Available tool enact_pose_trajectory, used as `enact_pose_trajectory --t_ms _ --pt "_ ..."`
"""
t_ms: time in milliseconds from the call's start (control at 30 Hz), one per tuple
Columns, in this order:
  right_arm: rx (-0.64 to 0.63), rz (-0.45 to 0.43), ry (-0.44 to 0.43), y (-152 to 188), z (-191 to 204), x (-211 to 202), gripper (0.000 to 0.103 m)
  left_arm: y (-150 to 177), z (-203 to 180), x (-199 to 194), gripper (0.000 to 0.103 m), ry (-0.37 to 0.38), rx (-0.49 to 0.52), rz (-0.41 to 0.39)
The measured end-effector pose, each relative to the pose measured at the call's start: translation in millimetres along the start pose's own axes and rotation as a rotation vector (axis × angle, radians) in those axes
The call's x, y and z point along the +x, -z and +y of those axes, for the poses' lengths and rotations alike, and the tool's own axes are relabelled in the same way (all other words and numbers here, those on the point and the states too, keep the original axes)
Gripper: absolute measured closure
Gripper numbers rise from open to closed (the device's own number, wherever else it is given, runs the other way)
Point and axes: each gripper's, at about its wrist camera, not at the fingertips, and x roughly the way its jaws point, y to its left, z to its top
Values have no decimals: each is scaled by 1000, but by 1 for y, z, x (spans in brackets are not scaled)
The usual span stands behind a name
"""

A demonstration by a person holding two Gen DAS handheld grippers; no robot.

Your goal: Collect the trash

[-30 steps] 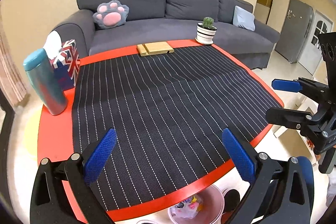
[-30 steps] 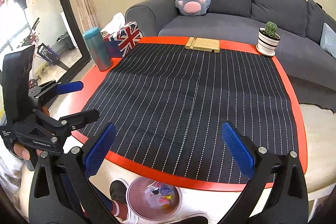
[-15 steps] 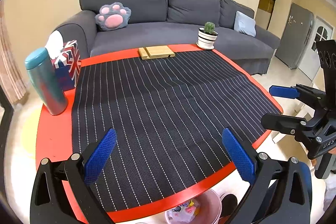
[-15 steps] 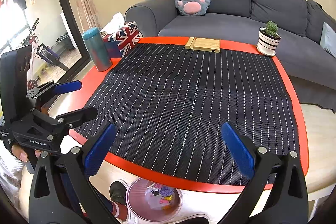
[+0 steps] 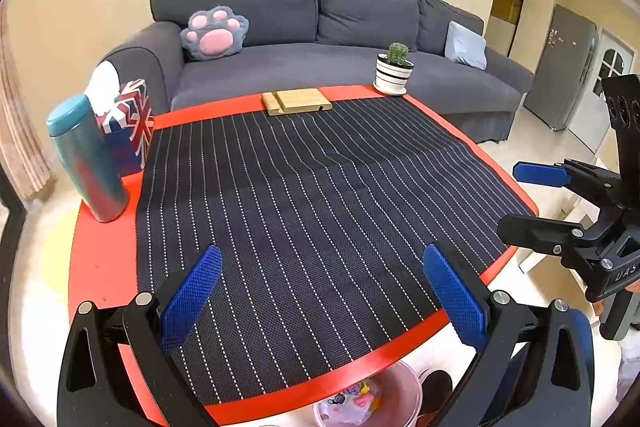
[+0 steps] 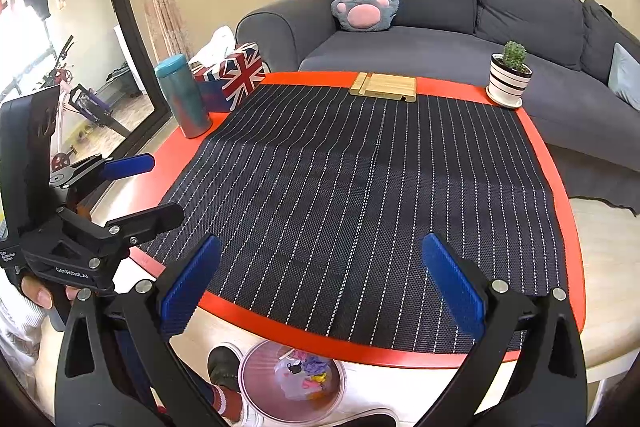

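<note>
A pink translucent trash bin [image 6: 294, 381] stands on the floor under the table's near edge, with colourful scraps inside; it also shows in the left wrist view [image 5: 370, 399]. My left gripper [image 5: 320, 301] is open and empty above the near edge of the red table [image 5: 100, 267]. My right gripper [image 6: 320, 291] is open and empty above the near edge too. Each gripper shows in the other's view, the right one [image 5: 532, 201] at the right side, the left one [image 6: 148, 187] at the left side. No loose trash shows on the black striped mat [image 5: 312, 211].
A teal tumbler [image 5: 86, 159] and a Union Jack tissue box [image 5: 128, 127] stand at the table's left. A wooden stand [image 5: 297, 101] and a potted cactus [image 5: 394, 75] sit at the far edge. A grey sofa [image 5: 320, 67] is behind. A shoe [image 6: 222, 367] is beside the bin.
Both grippers have risen and pulled back slightly, so the view tilts up a little. Both stay open and empty. Nothing on the table has moved.
</note>
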Motion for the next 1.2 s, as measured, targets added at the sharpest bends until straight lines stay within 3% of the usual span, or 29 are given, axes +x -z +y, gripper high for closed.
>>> enact_pose_trajectory --t_ms 1200 --pt "3 6 5 -1 -4 1 4 0 -4 4 6 10 5 6"
